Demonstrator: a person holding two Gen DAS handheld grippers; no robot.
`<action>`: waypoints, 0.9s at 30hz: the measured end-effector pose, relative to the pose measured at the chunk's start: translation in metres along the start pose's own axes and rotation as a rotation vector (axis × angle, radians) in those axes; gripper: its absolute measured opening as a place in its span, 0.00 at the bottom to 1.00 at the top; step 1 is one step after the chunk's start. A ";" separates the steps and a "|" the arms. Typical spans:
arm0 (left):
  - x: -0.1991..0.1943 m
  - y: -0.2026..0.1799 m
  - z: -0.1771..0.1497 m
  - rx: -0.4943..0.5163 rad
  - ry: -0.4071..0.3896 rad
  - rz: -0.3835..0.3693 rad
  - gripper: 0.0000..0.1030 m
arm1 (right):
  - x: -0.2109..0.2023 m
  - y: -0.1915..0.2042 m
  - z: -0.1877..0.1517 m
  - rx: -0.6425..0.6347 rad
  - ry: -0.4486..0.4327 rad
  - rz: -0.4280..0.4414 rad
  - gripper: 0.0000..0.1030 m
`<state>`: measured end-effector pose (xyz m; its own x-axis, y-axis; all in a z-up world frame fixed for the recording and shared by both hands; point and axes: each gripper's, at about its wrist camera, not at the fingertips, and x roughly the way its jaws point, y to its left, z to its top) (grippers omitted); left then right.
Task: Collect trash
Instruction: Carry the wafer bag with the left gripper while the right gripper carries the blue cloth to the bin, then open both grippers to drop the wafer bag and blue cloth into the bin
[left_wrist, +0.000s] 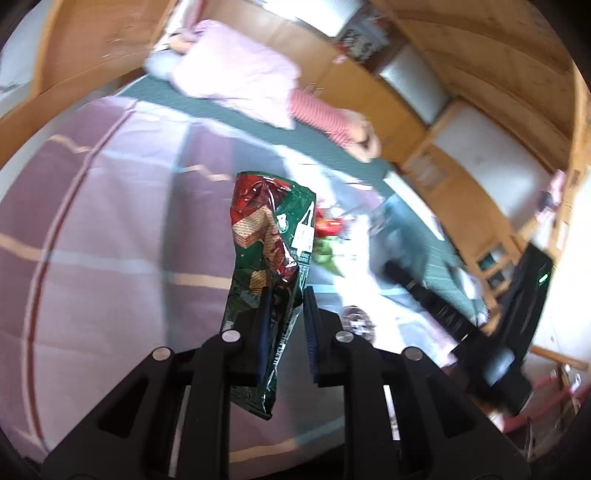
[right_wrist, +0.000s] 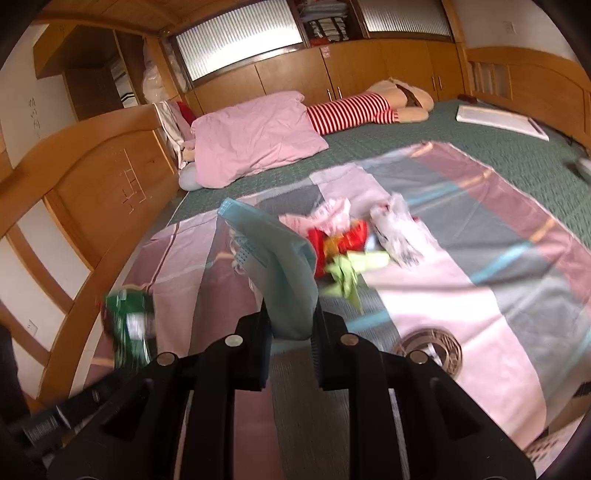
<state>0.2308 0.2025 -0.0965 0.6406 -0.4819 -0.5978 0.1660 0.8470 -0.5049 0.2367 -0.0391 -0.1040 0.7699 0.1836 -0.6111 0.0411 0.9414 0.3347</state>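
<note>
**Both tools loaded above the bedspread**

Over the patchwork bedspread (right_wrist: 480, 236), I have a piece of trash in each tool. My left tool (left_wrist: 286, 328) is pinching a green and red wafer wrapper (left_wrist: 269, 236): the crumpled packet stands up between the two pads and its lower end hangs down past them, clear of the cloth. From the right wrist camera that same wrapper shows as a blurred green shape at the lower left, off the near edge of the bedspread, beside the wooden bed frame (right_wrist: 92, 206).

My right tool (right_wrist: 290, 332) is pressed together on a pale blue face mask (right_wrist: 277, 258), which rises from the jaws and leans away from me, lifted off the bedspread.

The rest of the trash lies in a small heap (right_wrist: 354, 240) near the middle of the bedspread, just beyond the mask: a red wrapper, a light green scrap, and crumpled white and pink printed wrappers, touching or overlapping one another. A round dark ring-shaped thing (right_wrist: 428, 350) lies flat on the bedspread, nearer to me than the heap and to its right; I cannot tell what it is.

Beyond the bedspread, on the green mattress cover (right_wrist: 498, 155), sit a pink pillow (right_wrist: 255, 136) and a red-and-white striped stuffed toy (right_wrist: 351, 110).
</note>
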 end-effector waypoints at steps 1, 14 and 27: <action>-0.001 -0.007 -0.002 0.027 -0.004 -0.012 0.17 | -0.004 -0.006 -0.004 0.024 0.011 0.010 0.19; 0.013 -0.098 -0.033 0.174 0.092 -0.268 0.17 | -0.182 -0.113 -0.011 -0.051 0.055 -0.251 0.19; 0.077 -0.256 -0.144 0.396 0.438 -0.628 0.17 | -0.269 -0.258 -0.080 0.261 0.272 -0.598 0.62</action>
<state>0.1295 -0.0841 -0.1030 0.0091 -0.8614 -0.5079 0.6943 0.3710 -0.6167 -0.0323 -0.3087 -0.0833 0.3826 -0.2472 -0.8902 0.5849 0.8107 0.0263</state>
